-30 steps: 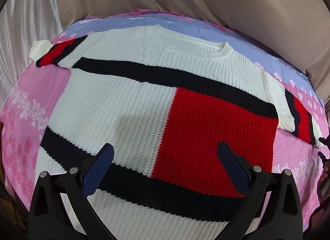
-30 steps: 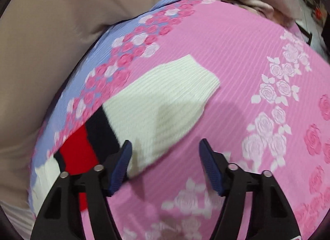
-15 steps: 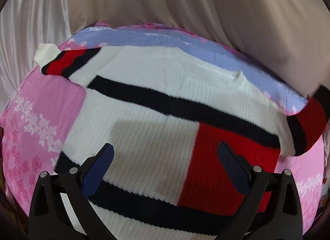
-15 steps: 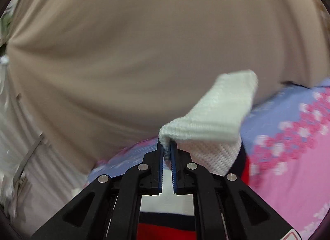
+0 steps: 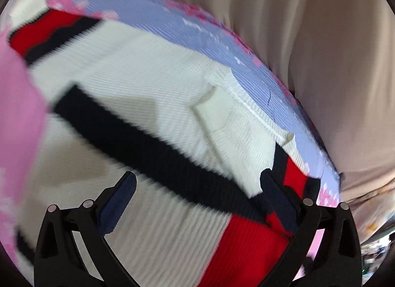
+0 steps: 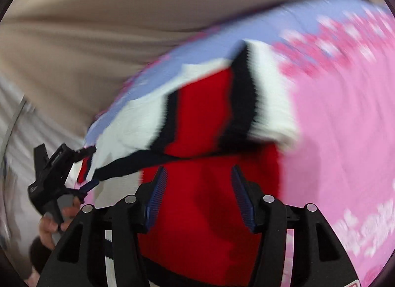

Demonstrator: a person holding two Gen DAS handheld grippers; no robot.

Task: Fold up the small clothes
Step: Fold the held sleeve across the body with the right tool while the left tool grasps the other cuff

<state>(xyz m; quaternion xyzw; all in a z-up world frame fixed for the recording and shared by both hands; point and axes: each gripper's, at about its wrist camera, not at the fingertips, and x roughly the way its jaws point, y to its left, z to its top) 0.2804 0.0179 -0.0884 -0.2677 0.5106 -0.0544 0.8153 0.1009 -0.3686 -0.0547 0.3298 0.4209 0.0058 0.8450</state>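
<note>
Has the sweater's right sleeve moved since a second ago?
Yes. The right sleeve, earlier flat on the pink sheet beside the sweater, is now folded inward, its cuff on the chest.

Right sleeve [image 5: 222, 124] now apparently folded inward.

The sweater [image 5: 153, 104] lies spread flat on the bedsheet [image 5: 197, 27], its collar toward the far edge. One sleeve [image 5: 222, 124] lies folded inward across the chest; the other sleeve [image 5: 47, 32] reaches out to the far left. A curtain [image 5: 308, 40] hangs behind the bed. Both grippers hover above the sweater, the left gripper [image 6: 90, 166] to the left of the right gripper [image 6: 197, 195].
</note>
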